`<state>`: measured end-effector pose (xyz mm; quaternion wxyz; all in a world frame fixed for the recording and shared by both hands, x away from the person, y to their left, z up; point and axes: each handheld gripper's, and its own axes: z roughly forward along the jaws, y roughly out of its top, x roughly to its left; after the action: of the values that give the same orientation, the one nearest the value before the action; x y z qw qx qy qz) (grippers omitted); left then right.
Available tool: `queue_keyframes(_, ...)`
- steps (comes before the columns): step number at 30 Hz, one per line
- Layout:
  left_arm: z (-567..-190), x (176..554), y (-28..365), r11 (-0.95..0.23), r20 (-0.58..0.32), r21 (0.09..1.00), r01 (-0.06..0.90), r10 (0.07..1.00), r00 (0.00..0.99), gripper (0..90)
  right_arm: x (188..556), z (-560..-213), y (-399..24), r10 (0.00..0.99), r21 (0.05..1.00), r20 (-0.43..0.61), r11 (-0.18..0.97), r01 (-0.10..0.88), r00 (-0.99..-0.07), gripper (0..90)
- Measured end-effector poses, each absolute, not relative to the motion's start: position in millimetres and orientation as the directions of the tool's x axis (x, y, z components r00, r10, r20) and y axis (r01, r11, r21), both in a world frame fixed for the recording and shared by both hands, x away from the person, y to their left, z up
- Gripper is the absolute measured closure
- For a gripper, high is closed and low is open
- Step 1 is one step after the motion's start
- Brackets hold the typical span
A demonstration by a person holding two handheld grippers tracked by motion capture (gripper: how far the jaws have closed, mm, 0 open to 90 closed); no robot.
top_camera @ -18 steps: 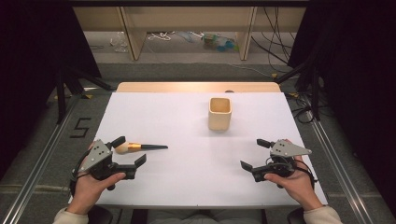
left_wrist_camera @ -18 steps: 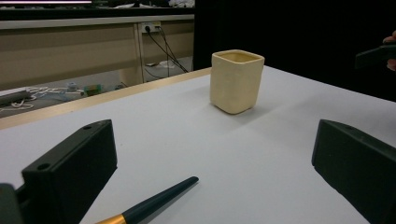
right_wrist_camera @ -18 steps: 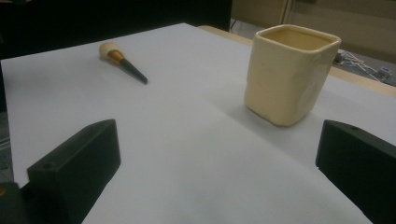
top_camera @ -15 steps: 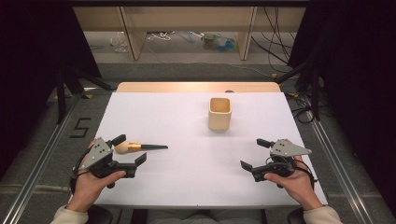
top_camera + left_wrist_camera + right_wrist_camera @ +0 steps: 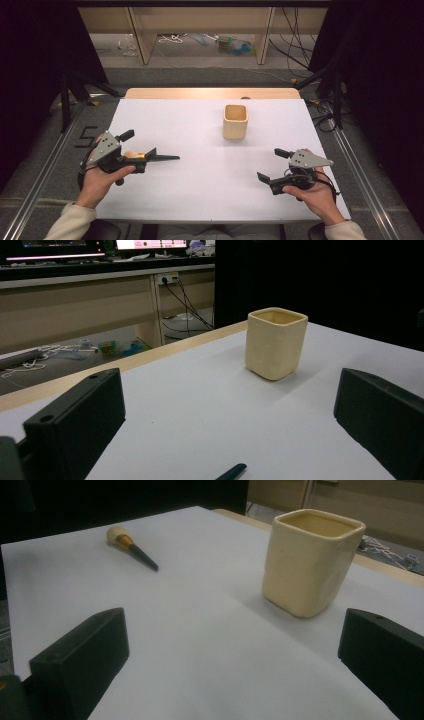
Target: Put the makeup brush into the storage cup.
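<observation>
The left gripper (image 5: 141, 146) has moved over the wooden-handled, dark-bladed awl (image 5: 159, 158) at nine o'clock, jaws wide, nothing gripped. The right gripper (image 5: 272, 165), also wide open, waits at four o'clock; pickup looks imminent.

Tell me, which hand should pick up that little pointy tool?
Probably the left. The left gripper stands open right over the tool, whose round wooden end lies between its jaws. The right gripper is also open but sits far across the white table, with the cream cup nearer to it.

table (image 5: 200, 200): white, pale wood far edge | cup (image 5: 235, 121): cream | awl (image 5: 131, 547): tan knob, brass collar, dark shaft, beside left tool (image 5: 131, 150) | tools: black, grey plates
</observation>
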<state>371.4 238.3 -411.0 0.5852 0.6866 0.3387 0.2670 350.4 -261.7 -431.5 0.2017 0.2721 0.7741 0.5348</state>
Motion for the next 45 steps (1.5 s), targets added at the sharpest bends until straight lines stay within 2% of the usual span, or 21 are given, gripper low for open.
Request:
queue_keyframes(22,-404,406,242,-0.060,-0.036,0.988,0.144,0.807,0.590,0.0,349,-429,-262,0.629,0.942,-0.021,0.274,0.196,-0.777,0.8)
queue_keyframes(40,-401,431,237,-0.066,-0.032,0.988,0.138,0.794,0.607,0.0,349,-430,-262,0.627,0.944,-0.015,0.265,0.195,-0.779,1.0)
queue_keyframes(45,-400,441,238,-0.091,-0.013,0.988,0.128,0.765,0.644,0.0,349,-430,-261,0.632,0.944,-0.018,0.265,0.195,-0.775,1.1)
